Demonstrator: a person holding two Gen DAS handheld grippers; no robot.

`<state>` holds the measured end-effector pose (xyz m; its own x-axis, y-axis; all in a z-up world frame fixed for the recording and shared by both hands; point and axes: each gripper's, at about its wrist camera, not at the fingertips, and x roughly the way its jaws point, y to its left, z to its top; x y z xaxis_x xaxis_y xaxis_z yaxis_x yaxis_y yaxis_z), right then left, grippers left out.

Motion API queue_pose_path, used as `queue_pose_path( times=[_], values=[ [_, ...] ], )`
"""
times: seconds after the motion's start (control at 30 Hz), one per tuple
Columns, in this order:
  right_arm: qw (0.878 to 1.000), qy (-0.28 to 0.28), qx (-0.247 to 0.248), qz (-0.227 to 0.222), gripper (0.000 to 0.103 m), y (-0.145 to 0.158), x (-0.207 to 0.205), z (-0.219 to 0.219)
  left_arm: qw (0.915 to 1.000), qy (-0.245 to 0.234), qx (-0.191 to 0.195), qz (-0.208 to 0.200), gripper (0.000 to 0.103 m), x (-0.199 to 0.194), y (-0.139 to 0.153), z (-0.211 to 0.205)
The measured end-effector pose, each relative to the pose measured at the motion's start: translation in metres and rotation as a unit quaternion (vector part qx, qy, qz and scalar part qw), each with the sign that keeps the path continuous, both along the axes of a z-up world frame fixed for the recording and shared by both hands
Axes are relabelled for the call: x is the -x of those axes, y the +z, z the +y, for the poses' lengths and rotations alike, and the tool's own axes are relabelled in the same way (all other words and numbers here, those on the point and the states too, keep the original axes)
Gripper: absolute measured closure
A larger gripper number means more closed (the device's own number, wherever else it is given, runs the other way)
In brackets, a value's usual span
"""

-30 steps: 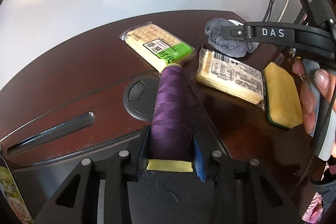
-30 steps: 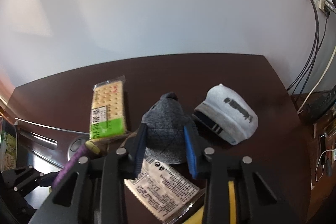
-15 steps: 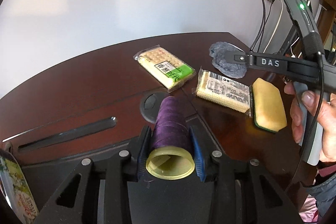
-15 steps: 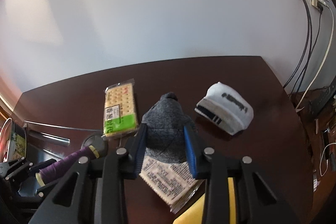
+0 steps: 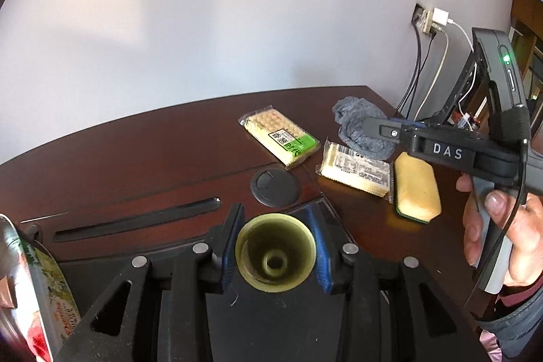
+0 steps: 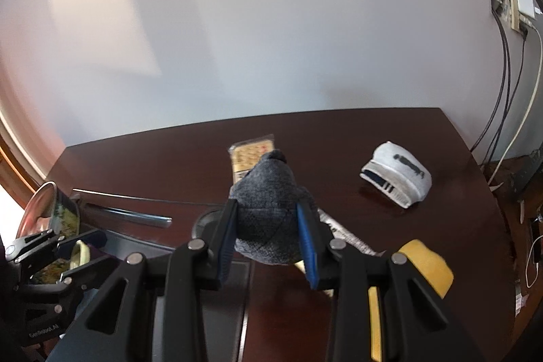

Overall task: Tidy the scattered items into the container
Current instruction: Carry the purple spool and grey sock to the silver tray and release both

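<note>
My left gripper (image 5: 275, 248) is shut on a purple thread spool (image 5: 275, 251), seen end-on by its yellow-green core, held above the dark wooden table (image 5: 135, 151). It also shows in the right wrist view (image 6: 81, 255). My right gripper (image 6: 268, 233) is shut on a grey sock (image 6: 268, 209), lifted off the table; it also shows in the left wrist view (image 5: 359, 128). A round tin container (image 5: 37, 290) with a printed wall is at the far left, also in the right wrist view (image 6: 51, 212). Two cracker packs (image 5: 280, 138) (image 5: 356, 172), a yellow sponge (image 5: 415, 190) and a white sock (image 6: 397, 178) lie on the table.
A round cable grommet (image 5: 275, 185) and a long slot (image 5: 135, 219) are set in the table. Wall sockets with hanging cables (image 5: 431, 56) are at the right, past the table's edge. A hand (image 5: 502, 233) holds the right gripper's handle.
My left gripper has lifted and tilted, so the spool now shows end-on. My right gripper has risen and swung left with the grey sock; the tin has come into its view.
</note>
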<state>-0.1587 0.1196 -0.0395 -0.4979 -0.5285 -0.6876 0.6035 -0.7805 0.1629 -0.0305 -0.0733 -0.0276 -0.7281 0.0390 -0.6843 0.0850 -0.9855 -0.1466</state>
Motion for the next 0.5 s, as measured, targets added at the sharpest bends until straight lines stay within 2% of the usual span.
queue_pose_path(
  times=[0.3, 0.5],
  values=[
    [0.999, 0.034, 0.035, 0.004, 0.069, 0.019, -0.032, -0.018, 0.9984, 0.016, -0.011, 0.054, 0.064, -0.060, 0.043, -0.032],
    [0.993, 0.097, 0.073, 0.000, 0.069, 0.039, -0.073, -0.058, 0.9942, 0.070, 0.034, 0.074, 0.064, -0.136, 0.072, -0.089]
  ],
)
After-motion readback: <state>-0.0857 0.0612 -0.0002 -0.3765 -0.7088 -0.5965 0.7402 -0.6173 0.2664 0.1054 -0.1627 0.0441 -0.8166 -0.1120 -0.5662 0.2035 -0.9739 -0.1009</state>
